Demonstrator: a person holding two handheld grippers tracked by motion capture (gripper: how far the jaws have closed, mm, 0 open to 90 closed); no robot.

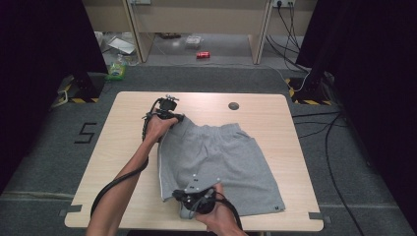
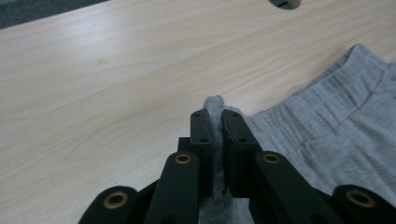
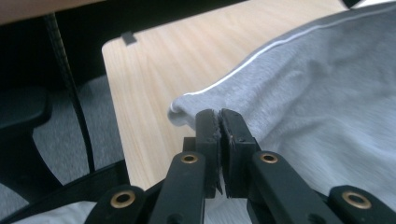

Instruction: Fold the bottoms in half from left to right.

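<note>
Grey shorts (image 1: 221, 164) spread flat on wooden table (image 1: 128, 147). Left gripper (image 1: 169, 114) clenched on waistband corner, pinched fold (image 2: 215, 105) plain in left gripper view. Right gripper (image 1: 189, 196) clamped on near hem corner; white side stripe (image 3: 261, 53) clearest in right gripper view.
</note>
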